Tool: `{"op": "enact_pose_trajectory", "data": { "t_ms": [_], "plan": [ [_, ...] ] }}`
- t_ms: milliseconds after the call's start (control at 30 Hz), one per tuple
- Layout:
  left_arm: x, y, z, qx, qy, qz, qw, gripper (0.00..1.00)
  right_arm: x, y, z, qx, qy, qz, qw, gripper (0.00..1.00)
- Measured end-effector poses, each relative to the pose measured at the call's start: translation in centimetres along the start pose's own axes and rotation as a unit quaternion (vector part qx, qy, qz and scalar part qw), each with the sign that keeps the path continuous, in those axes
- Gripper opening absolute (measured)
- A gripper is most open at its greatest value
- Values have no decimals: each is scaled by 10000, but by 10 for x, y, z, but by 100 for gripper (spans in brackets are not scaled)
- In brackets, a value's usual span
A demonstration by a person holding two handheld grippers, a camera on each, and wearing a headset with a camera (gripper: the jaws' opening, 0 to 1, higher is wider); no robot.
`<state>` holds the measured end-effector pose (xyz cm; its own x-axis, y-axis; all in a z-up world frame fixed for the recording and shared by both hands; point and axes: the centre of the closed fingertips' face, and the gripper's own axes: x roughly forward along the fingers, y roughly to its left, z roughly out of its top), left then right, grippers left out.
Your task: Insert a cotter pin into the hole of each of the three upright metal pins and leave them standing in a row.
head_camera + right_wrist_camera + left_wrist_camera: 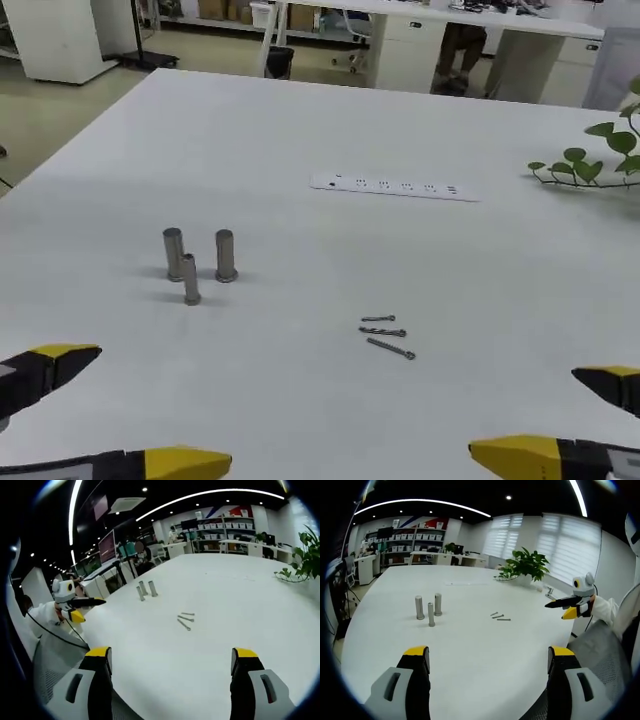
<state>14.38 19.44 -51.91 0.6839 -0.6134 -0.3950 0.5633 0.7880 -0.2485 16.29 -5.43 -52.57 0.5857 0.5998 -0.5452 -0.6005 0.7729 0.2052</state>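
A white bench (pixel 300 150) is stretching away from the viewer. Three metal pins (pixel 224 255) are standing upright on it, left of centre. They are bunching close together, two behind and one just in front, so they are forming a cluster rather than a row. Three cotter pins (pixel 383 332) are lying loose on the bench to the right of them, well apart from the metal pins and near one another. No cotter pin appears to be sitting in any metal pin. The holes are too small to make out.

The left gripper (pixel 120 410) is hovering at the near left edge, its yellow-tipped jaws spread wide and holding nothing. The right gripper (pixel 565 415) is hovering at the near right, jaws likewise spread and holding nothing. Neither is touching any part.

Judging from this, the task is only beginning: all three insertions and the lining-up are waiting to be done. A power strip (pixel 395 187) is lying farther back.
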Motion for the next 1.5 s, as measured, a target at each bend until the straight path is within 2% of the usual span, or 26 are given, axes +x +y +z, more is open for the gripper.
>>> {"op": "enact_pose_trajectory", "data": {
  "t_ms": [167, 233, 267, 300, 400, 500, 600, 767, 867, 1167, 1500],
  "plan": [
    [-3, 2, 8, -13, -131, 66, 9999, 98, 2, 0, 5, -57, 13, 59, 10000, 98],
    [-4, 0, 12, -115, -253, 7, 9996, 97, 4, 1, 6, -83, 27, 78, 9999, 97],
    [-5, -1, 18, -113, -430, 1, 9990, 97, 5, 0, 6, -82, 34, 86, 9999, 97],
    [-6, -1, 20, -111, -481, 16, 9988, 98, 5, 1, 6, -78, 42, 107, 9999, 97],
    [-7, -2, 21, -134, -430, -7, 9990, 98, 7, 3, 6, -95, 57, 154, 9998, 97],
    [-6, 1, 15, 108, -137, 97, 9998, 98, 8, 2, 4, -95, 134, 179, 9997, 97],
    [-5, 2, 14, 139, -71, 94, 9998, 96, 6, 1, 4, -145, 183, 200, 9995, 97],
    [-6, 7, 17, 168, -132, 175, 9996, 97, 2, 0, 6, -191, 180, 177, 9995, 97],
    [-5, 8, 18, 48, -221, 160, 9996, 97, 1, 1, 7, -180, 163, 176, 9996, 97],
    [-5, 9, 17, 112, -217, 151, 9996, 98, 1, 2, 5, -239, 209, 129, 9994, 97],
    [-1, 14, 18, 109, -304, 168, 9993, 98, -1, -1, 9, -198, 131, 52, 9997, 97]
  ]
}}
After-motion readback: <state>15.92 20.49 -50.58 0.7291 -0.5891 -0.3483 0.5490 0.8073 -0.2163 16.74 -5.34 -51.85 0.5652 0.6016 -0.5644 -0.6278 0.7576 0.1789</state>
